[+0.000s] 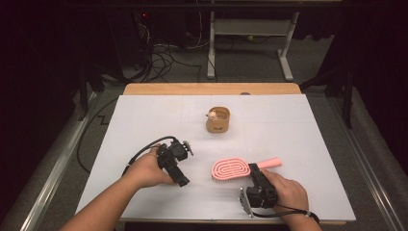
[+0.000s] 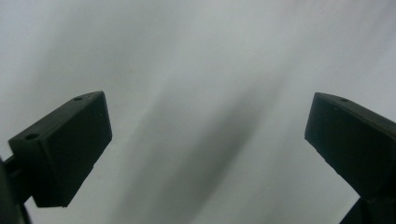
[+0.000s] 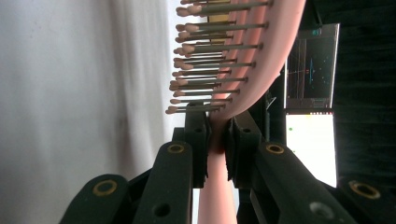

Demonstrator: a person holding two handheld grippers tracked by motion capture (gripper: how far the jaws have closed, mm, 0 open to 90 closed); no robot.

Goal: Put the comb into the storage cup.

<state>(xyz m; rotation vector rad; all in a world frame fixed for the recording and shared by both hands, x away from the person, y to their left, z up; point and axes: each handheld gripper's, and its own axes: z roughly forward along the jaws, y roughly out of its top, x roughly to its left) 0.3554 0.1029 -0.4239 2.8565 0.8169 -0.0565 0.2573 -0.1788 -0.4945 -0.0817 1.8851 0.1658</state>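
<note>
From the high view, the right gripper (image 1: 253,169) is clamped on a pink hairbrush (image 1: 232,169) at the neck where the handle meets the head; the head reaches out past the jaws toward the left gripper, and the handle sticks out on the other side. The left gripper (image 1: 182,181) sits just off the brush head, apart from it, pointing down at the white table (image 1: 144,120). A small wooden cup (image 1: 218,120) stands well beyond both grippers. In the left gripper view, the jaws stand wide apart with bare table surface between them. In the right gripper view, the jaws are pressed together on the hairbrush (image 3: 219,154), its bristles (image 3: 205,70) fanning out ahead of the jaws to the left, and a lit screen (image 3: 310,140) glows beyond them on the right.
</note>
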